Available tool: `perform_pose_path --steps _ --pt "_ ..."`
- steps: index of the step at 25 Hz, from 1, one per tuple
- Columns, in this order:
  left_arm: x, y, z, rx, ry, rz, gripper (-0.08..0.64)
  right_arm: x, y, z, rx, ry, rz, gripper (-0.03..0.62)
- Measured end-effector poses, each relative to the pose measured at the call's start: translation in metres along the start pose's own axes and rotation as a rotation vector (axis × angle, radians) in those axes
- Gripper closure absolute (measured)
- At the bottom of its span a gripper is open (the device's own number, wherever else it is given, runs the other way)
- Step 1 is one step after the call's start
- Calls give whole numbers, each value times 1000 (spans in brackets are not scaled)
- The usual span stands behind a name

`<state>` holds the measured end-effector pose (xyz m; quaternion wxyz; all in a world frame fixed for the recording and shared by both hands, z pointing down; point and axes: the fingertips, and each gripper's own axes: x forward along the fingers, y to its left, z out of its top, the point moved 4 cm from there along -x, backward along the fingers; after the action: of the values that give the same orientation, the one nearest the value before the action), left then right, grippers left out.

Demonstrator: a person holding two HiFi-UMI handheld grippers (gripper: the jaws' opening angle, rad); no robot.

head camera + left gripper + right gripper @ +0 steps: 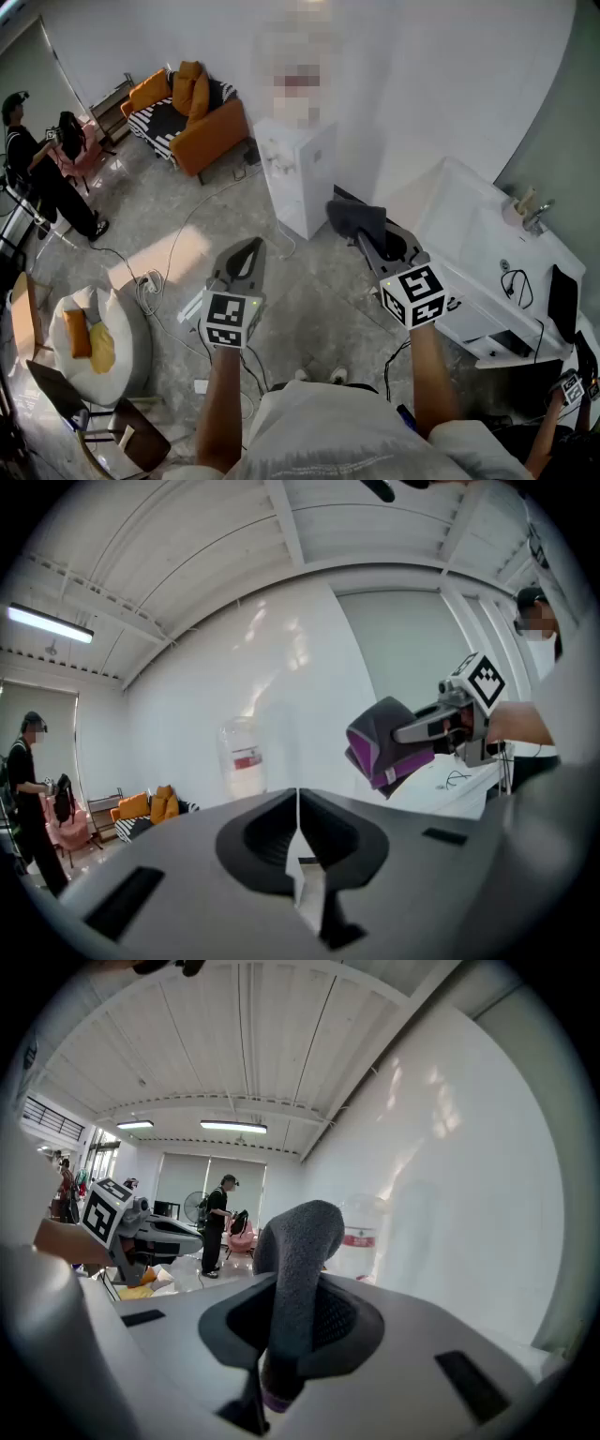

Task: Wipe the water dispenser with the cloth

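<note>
Right claw (364, 236), clamped on the grey cloth (352, 214), is nearer the upright water dispenser (295, 173) ahead, still well apart; left claw (246, 255) closed, empty.

Daylight fills my head view, with one bright sun patch on the floor (183, 258). Both claw views curve hard into black round edges. A tube light (52, 622) glows overhead, the white wall (281, 667) shows soft glare, and the cloth (300, 1241) in my right claw (286, 1335) looms close, slightly soft.
</note>
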<state>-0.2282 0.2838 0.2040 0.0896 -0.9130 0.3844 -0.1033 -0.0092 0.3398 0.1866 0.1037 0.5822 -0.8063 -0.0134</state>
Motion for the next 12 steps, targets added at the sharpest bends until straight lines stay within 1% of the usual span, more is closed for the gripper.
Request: perform_pose_path --steps 5,6,9,10,12 --pt "-2 -1 -3 5 43 -8 538 -6 2 8 -11 -20 18 531" --pt "-1 -3 -2 6 41 -11 538 -7 0 8 4 -35 23 531" --pt "5 -8 -1 10 28 -13 538 -11 -12 8 90 -83 39 531" --pt "7 -9 0 4 28 -11 538 -11 -16 8 103 -88 40 531" --pt "11 -12 0 -17 31 -8 538 -9 -25 5 91 -78 35 532"
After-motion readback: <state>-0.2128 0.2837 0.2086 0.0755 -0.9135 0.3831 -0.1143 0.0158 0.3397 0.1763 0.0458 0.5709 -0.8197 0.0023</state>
